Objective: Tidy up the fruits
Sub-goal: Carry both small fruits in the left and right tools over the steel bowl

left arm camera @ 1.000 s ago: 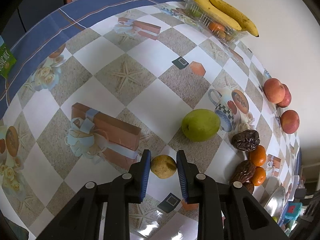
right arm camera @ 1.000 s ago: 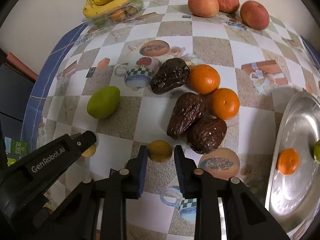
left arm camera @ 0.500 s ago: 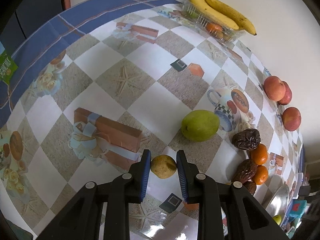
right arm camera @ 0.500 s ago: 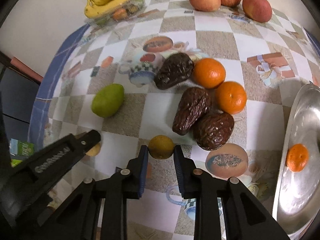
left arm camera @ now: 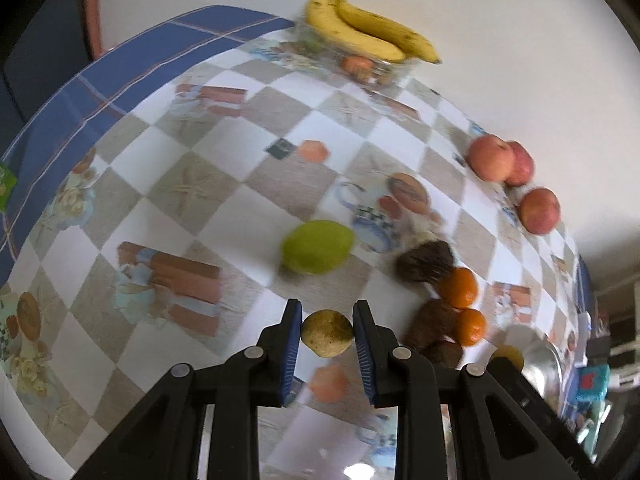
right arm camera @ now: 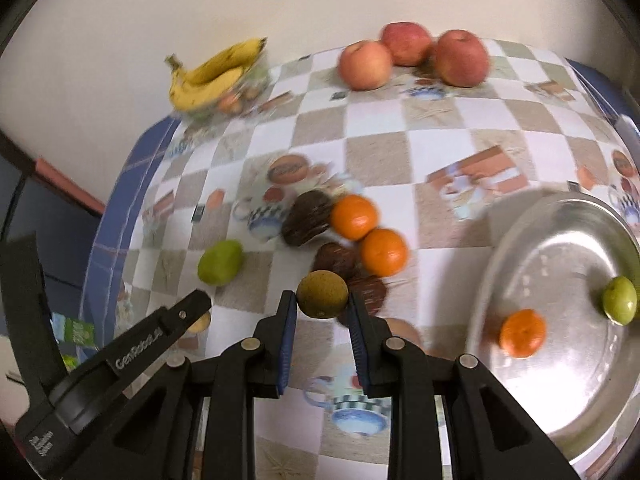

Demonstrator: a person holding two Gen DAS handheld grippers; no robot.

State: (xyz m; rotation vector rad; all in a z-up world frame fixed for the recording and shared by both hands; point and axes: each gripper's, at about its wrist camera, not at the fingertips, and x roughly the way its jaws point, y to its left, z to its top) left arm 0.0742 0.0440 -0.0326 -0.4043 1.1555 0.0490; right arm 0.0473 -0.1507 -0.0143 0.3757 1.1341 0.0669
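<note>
We hold two small yellow fruits above table (right arm camera: 400, 140): left gripper (left arm camera: 326, 338) clamped on one fruit (left arm camera: 327, 333), right gripper (right arm camera: 322, 312) on other (right arm camera: 322, 294). Light, round, firm-looking, likely roll-prone; pads at widest girth suit. Tray (right arm camera: 560, 400) near right.

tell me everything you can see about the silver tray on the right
The silver tray looks like shiny metal, oval, with a raised rim and a shallow reflective basin. It lies flat on the checked tablecloth at the right side of the table, cut off by the picture edge. Inside sit one orange and one small green fruit, apart from each other. No gripper touches it.
</note>
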